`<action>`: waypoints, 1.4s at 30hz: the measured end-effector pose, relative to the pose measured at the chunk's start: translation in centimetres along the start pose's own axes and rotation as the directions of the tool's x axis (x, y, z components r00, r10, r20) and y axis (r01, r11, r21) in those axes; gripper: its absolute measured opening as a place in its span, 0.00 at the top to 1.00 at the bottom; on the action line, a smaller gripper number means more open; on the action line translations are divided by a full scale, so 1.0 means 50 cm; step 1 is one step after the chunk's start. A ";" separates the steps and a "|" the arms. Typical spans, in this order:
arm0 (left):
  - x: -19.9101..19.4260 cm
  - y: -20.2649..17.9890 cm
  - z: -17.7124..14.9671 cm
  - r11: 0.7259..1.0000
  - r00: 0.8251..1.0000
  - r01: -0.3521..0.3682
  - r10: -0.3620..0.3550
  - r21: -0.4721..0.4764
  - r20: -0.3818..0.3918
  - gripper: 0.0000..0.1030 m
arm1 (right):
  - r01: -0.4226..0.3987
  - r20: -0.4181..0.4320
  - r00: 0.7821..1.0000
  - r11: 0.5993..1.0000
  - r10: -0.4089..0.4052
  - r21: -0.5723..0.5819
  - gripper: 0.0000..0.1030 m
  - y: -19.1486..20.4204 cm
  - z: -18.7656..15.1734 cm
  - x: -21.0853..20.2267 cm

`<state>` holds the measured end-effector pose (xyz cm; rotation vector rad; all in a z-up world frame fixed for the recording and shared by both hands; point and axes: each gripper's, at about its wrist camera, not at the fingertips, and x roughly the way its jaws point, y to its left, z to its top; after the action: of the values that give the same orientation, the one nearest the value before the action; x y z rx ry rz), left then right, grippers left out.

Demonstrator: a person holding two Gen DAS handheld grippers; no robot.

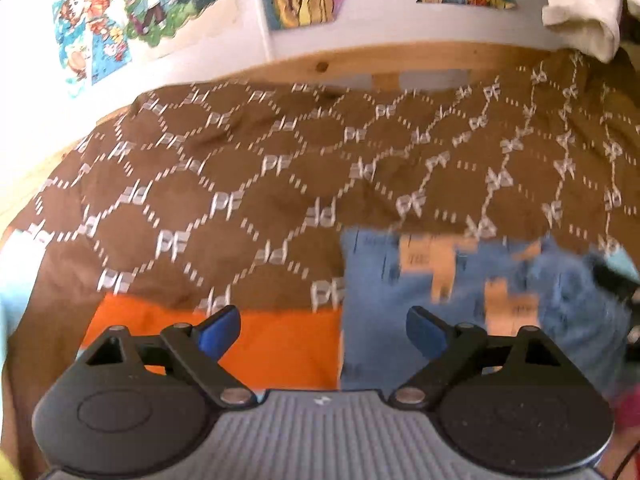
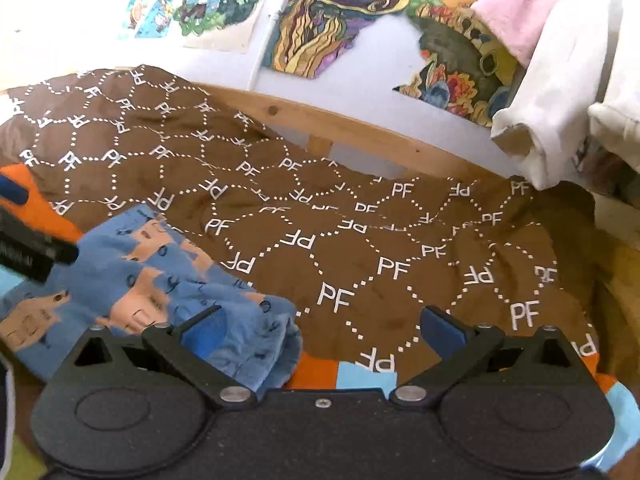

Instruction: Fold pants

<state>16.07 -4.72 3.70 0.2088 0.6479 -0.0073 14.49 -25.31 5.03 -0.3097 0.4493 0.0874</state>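
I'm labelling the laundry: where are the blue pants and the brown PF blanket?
blue pants (image 2: 160, 276), right wrist view, crumpled middle.
brown PF blanket (image 2: 360, 264), right wrist view, flat centre.

Blue pants (image 2: 152, 280) with tan animal print, bunched, lying on brown blanket (image 2: 360, 240)

A white wall (image 2: 360, 80) carries colourful cartoon posters (image 2: 320, 16). Below it runs a pale pine rail (image 2: 360, 128). A brown cloth printed with white "PF" lettering (image 2: 360, 248) covers the work surface. White and pink garments (image 2: 560, 60) hang at right. Lighting is bright and even.
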 end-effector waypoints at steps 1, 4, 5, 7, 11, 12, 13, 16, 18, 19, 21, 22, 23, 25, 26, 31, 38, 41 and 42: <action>0.011 -0.007 0.014 1.000 1.000 0.013 -0.013 0.008 -0.001 0.09 | 0.011 0.001 1.000 1.000 -0.011 -0.002 0.01 0.000 0.001 0.010; 0.056 -0.035 0.040 0.997 1.000 0.025 -0.025 0.071 0.002 0.09 | 0.033 -0.031 0.999 0.999 -0.033 0.002 0.01 -0.006 0.004 0.047; 0.074 -0.046 0.043 0.995 1.000 0.013 -0.013 0.103 0.003 0.09 | 0.043 -0.043 0.998 0.999 -0.043 0.006 0.01 -0.008 0.003 0.057; 0.116 -0.064 0.045 0.985 0.999 -0.047 0.050 0.165 -0.016 0.10 | 0.057 -0.078 0.995 0.998 -0.055 0.015 0.01 -0.013 -0.005 0.075; 0.170 -0.054 0.041 0.987 0.993 -0.068 0.081 0.145 -0.081 0.08 | 0.077 -0.136 0.988 0.997 -0.074 0.017 0.01 -0.024 -0.027 0.103; 0.173 -0.049 0.039 0.990 0.994 -0.062 0.073 0.124 -0.085 0.07 | 0.072 -0.147 0.987 0.997 -0.066 0.036 0.01 -0.029 -0.030 0.107; 0.173 -0.046 0.037 0.991 0.994 -0.058 0.068 0.120 -0.085 0.07 | 0.070 -0.153 0.986 0.997 -0.063 0.045 0.01 -0.032 -0.031 0.110; 0.162 -0.043 0.037 0.991 0.995 -0.053 0.063 0.121 -0.078 0.08 | 0.074 -0.150 0.987 0.995 -0.064 0.062 0.01 -0.036 -0.026 0.106; 0.143 -0.027 0.041 0.996 0.996 -0.039 0.046 0.080 -0.079 0.10 | 0.068 -0.120 0.991 0.994 -0.057 0.090 0.01 -0.037 -0.013 0.083; 0.131 -0.018 0.042 0.998 0.996 -0.035 0.039 0.058 -0.079 0.10 | 0.054 -0.106 0.993 0.993 -0.043 0.101 0.01 -0.036 -0.007 0.071; 0.108 -0.007 0.035 0.999 0.996 -0.025 0.028 0.036 -0.081 0.10 | 0.006 -0.094 0.996 0.994 0.004 0.107 0.01 -0.030 0.003 0.046; 0.097 -0.003 0.032 0.999 0.996 -0.024 0.027 0.033 -0.081 0.10 | -0.014 -0.094 0.995 0.995 0.023 0.102 0.01 -0.026 0.005 0.036; 0.086 0.001 0.028 0.999 0.996 -0.022 0.025 0.032 -0.083 0.10 | -0.032 -0.096 0.995 0.995 0.041 0.092 0.01 -0.021 0.007 0.027; 0.057 0.010 0.018 1.000 0.997 -0.010 0.012 0.025 -0.082 0.09 | -0.066 -0.114 0.991 0.996 0.073 0.065 0.01 -0.010 0.008 0.010; 0.041 0.015 0.010 1.000 0.997 0.003 -0.002 0.018 -0.079 0.08 | -0.091 -0.130 0.987 0.995 0.097 0.049 0.01 -0.006 0.009 0.005; -0.020 0.024 -0.033 0.998 0.995 0.059 -0.058 0.006 -0.086 0.06 | -0.187 -0.193 0.967 0.977 0.164 -0.108 0.01 0.017 0.005 -0.011; -0.024 0.000 -0.095 0.995 0.987 0.063 -0.050 0.080 -0.149 0.03 | -0.215 -0.245 0.953 0.968 0.179 -0.131 0.01 0.015 -0.005 0.000; -0.022 -0.002 -0.101 0.997 0.987 0.054 -0.044 0.057 -0.155 0.01 | -0.233 -0.267 0.941 0.970 0.208 -0.067 0.01 0.005 -0.021 0.017; -0.020 -0.001 -0.101 0.998 0.986 0.053 -0.045 0.045 -0.162 0.01 | -0.239 -0.271 0.937 0.970 0.219 -0.042 0.01 -0.001 -0.024 0.021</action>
<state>12.24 -3.85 0.38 0.2427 0.8146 -0.0547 14.92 -25.71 3.54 -0.3425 0.7486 0.2942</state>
